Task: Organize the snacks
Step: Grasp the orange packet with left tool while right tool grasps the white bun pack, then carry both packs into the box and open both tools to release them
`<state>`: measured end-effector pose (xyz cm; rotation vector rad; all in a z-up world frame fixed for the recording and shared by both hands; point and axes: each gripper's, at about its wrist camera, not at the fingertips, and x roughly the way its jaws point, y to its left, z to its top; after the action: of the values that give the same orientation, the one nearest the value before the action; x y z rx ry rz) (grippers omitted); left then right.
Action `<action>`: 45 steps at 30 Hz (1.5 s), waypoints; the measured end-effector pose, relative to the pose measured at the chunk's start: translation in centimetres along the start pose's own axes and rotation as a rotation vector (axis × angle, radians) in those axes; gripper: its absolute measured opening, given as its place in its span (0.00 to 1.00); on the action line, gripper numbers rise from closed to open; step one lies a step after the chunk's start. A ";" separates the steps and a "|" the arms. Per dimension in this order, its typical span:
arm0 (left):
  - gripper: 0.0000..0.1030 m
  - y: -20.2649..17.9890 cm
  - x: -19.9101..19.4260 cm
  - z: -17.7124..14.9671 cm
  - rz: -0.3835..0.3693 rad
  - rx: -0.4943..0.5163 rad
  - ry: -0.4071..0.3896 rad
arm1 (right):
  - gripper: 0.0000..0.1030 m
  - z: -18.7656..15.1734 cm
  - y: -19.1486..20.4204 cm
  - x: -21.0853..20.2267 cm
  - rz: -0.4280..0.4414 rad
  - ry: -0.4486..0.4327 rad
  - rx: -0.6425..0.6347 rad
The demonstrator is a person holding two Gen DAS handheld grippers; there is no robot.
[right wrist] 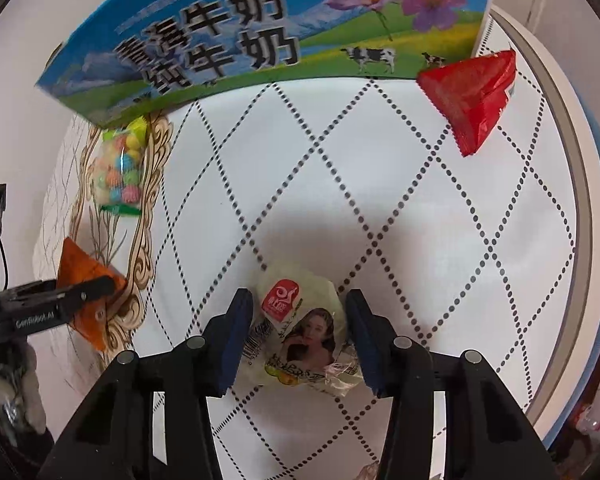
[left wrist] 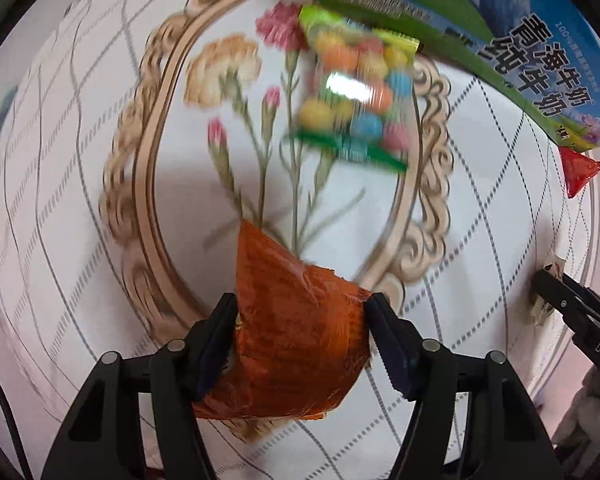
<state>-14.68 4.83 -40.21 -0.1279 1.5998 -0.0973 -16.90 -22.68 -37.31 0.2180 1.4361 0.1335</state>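
left gripper (left wrist: pixel 302 332) is clamping the crinkly orange foil snack packet (left wrist: pixel 296 340) near the blue-green milk carton (left wrist: pixel 500 40); the slick foil risks slipping out.

Both tongs (left wrist: pixel 300 320) (right wrist: pixel 296 320) downward, clamped.

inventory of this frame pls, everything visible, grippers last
milk carton: 1, blue and green, far edge of table
candy bag: 1, clear with multicoloured balls, beside the carton, on the floral print
red packet: 1, red, by the carton's right end
orange packet: 1, orange, between the left gripper's pads
pale wrapped snack: 1, white-yellow with red logo, between the right gripper's pads
tablecloth: 1, white, dotted diamond lines
left gripper: 1, black, shut on orange packet
right gripper: 1, black, shut on pale wrapped snack
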 end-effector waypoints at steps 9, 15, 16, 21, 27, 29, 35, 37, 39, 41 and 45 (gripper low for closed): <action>0.55 -0.7 -2.0 -2.6 -0.094 -0.052 -0.011 | 0.45 -0.6 0.1 -1.2 0.069 -0.016 0.032; 0.58 -0.8 -2.2 -0.4 -0.143 -0.031 -0.021 | 0.46 -0.2 0.1 -1.7 0.085 0.003 0.013; 0.58 -0.8 -1.0 0.5 -0.170 -0.031 0.030 | 0.46 -0.2 0.0 -1.5 0.085 0.007 0.022; 0.58 0.5 2.1 0.9 -0.302 -0.082 0.179 | 0.50 -0.5 -0.6 -0.7 0.097 0.044 0.034; 0.58 0.4 0.2 -0.2 -0.252 -0.011 0.156 | 0.60 -0.8 -0.8 -1.0 0.119 0.046 0.034; 0.58 -0.1 -0.1 -0.6 -0.219 0.039 0.153 | 0.63 -0.9 -0.4 -1.1 0.116 0.048 0.017; 0.58 -3.3 1.7 -2.2 -0.098 0.164 0.169 | 0.65 -1.0 0.3 -0.4 0.077 0.048 -0.022; 0.56 -4.2 1.9 -2.8 -0.047 0.192 0.135 | 0.59 -1.1 0.4 -0.1 0.044 0.035 -0.036; 0.50 -5.3 2.1 -3.2 0.003 0.207 0.102 | 0.55 -1.1 0.5 0.0 0.018 0.018 -0.054; 0.47 -6.1 2.0 -3.5 0.011 0.205 0.087 | 0.53 -1.2 0.4 -0.2 0.011 0.001 -0.056; 0.45 -6.8 0.5 -3.2 -0.016 0.188 0.054 | 0.51 -1.2 0.4 -0.8 0.008 -0.018 -0.059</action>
<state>-17.77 -1.99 -39.65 0.0087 1.6347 -0.2647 -18.21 -22.39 -36.55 0.1761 1.4119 0.1793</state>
